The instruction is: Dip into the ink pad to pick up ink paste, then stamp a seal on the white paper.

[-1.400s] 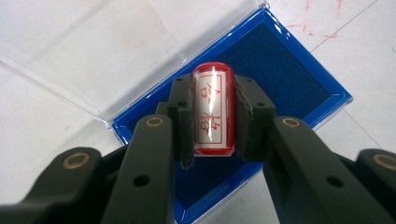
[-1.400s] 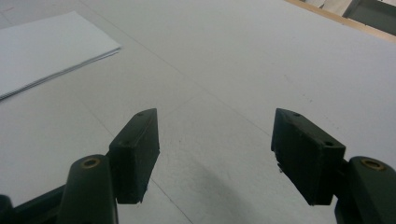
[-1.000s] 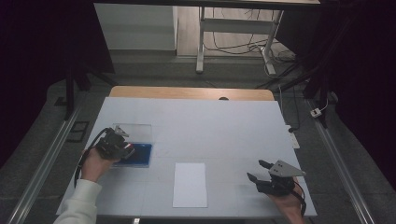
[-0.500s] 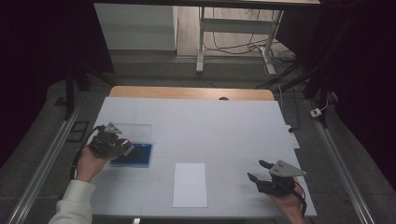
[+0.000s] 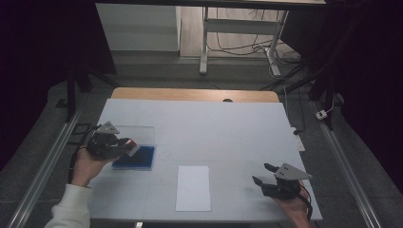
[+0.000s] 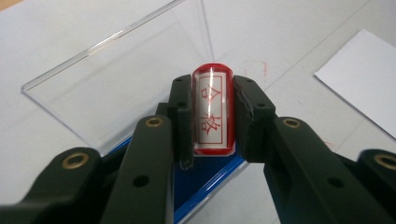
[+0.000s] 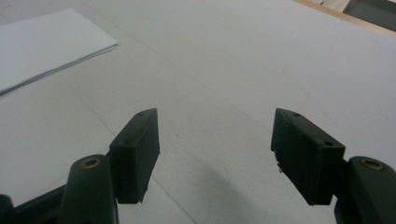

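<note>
Left gripper (image 6: pixel 212 116): jaws pinching stamp (image 6: pixel 213 109), lifted off blue tray (image 5: pixel 135 157) (clear lid open). Next: carry to paper (image 5: pixel 193 187), press. Right gripper (image 7: pixel 215 154): jaws spread, idle.

The high camera looked down on the worktop (image 5: pixel 214 123) from afar; both claw cameras skimmed it closely, sharing the paper (image 5: pixel 193 187).

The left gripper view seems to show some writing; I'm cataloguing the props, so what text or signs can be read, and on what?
"合格", two red characters in a red frame, on the face of the stamp clamped in the left gripper.
The white paper sheet and the blue ink pad show no readable text.
</note>
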